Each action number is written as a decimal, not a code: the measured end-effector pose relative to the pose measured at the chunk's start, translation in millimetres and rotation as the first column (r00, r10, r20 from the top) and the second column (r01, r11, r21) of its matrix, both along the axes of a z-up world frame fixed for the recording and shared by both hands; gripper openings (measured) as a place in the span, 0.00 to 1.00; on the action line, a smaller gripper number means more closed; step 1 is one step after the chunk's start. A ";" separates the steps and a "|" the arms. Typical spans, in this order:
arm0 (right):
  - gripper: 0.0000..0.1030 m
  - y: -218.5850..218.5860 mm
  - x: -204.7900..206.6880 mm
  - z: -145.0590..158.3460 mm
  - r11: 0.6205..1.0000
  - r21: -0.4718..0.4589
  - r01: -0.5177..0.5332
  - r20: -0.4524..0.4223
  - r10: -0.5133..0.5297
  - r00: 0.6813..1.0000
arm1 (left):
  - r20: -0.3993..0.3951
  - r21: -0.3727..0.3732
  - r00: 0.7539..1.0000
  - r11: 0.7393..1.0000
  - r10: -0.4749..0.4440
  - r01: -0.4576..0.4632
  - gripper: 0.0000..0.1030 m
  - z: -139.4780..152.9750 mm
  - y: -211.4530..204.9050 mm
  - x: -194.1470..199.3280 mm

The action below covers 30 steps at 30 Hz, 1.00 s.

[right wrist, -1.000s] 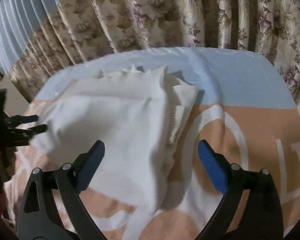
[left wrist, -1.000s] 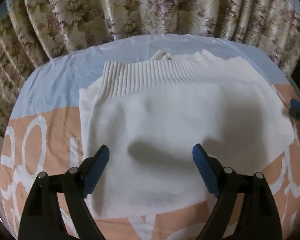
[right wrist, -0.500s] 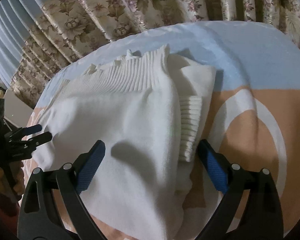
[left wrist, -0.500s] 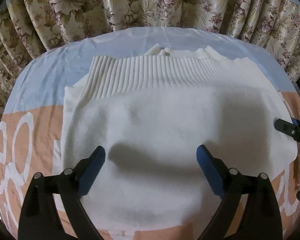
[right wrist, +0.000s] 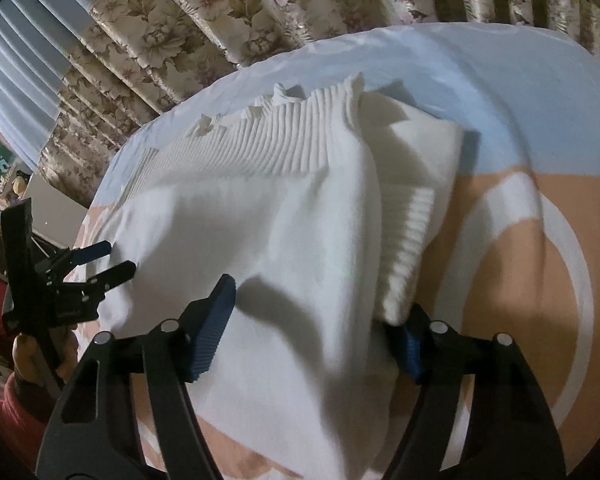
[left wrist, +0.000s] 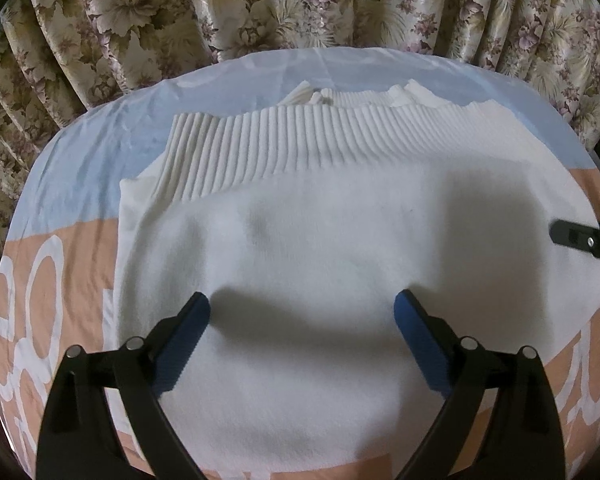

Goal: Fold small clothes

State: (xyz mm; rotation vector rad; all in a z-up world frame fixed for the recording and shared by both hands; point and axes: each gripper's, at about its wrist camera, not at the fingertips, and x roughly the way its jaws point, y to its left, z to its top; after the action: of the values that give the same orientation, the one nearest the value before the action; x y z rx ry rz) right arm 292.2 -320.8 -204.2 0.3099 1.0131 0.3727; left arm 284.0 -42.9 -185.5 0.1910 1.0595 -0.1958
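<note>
A white knit sweater (left wrist: 340, 232) lies folded on the table, its ribbed hem band (left wrist: 300, 144) toward the far side. My left gripper (left wrist: 302, 320) is open and hovers over the near half of the sweater. My right gripper (right wrist: 312, 312) is open over the sweater's right side (right wrist: 284, 240), and its right finger sits under a ribbed cuff (right wrist: 404, 248). The left gripper (right wrist: 104, 260) also shows at the left of the right wrist view, open. The right gripper's finger tip (left wrist: 572, 236) enters the left wrist view at the right edge.
The table wears a blue and peach cloth with white lettering (left wrist: 72, 248) (right wrist: 520, 240). Floral curtains (left wrist: 300, 0) hang right behind the table. Grey vertical blinds (right wrist: 16, 80) and clutter stand at the far left of the right wrist view.
Both grippers have moved in closer over the sweater. The right gripper has come down at the sweater's right side, with the ribbed cuff now against its right finger.
</note>
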 end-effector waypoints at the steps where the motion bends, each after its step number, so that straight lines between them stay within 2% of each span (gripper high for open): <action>1: 0.50 -0.2 1.1 0.4 1.000 0.003 0.001 -0.005 -0.001 1.000 | 0.001 0.003 1.000 1.000 -0.004 0.004 0.92 -0.1 -0.6 0.1; 2: 0.42 -1.4 1.4 1.0 1.000 0.020 0.001 -0.010 0.000 1.000 | 0.001 0.005 1.000 1.000 -0.006 0.006 0.92 -0.1 -0.8 0.1; 3: 0.40 -1.8 1.2 2.2 1.000 0.023 0.004 -0.009 -0.003 1.000 | 0.003 0.009 1.000 1.000 -0.011 0.011 0.92 -0.2 -1.2 0.1; 7: 0.33 3.3 -0.8 6.9 1.000 -0.021 0.017 0.001 -0.017 1.000 | 0.001 0.014 1.000 1.000 -0.013 0.013 0.94 -1.3 -1.8 1.6; 9: 0.30 11.1 -3.1 12.6 0.996 -0.081 0.028 0.023 -0.027 0.999 | -0.002 0.014 1.000 1.000 -0.013 0.013 0.95 -2.0 -2.0 2.6; 14: 0.28 44.1 -9.9 27.6 0.956 -0.288 0.057 0.096 -0.031 0.995 | -0.005 0.009 1.000 1.000 -0.013 0.013 0.95 -3.4 -1.4 3.9; 20: 0.28 69.2 -12.0 31.2 0.907 -0.410 0.093 0.122 -0.047 0.991 | 0.000 0.022 1.000 1.000 -0.014 0.014 0.97 -4.6 -2.8 4.1; 30: 0.27 94.9 -8.9 44.8 0.885 -0.440 0.153 0.124 -0.109 0.986 | 0.006 0.034 0.999 0.998 -0.044 0.043 0.99 -3.4 -1.9 5.7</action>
State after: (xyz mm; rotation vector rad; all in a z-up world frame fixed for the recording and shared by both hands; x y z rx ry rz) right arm 283.2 -225.9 -159.4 -0.0588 0.9465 0.0224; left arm 289.7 -44.8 -188.9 0.2450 1.0530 -0.2164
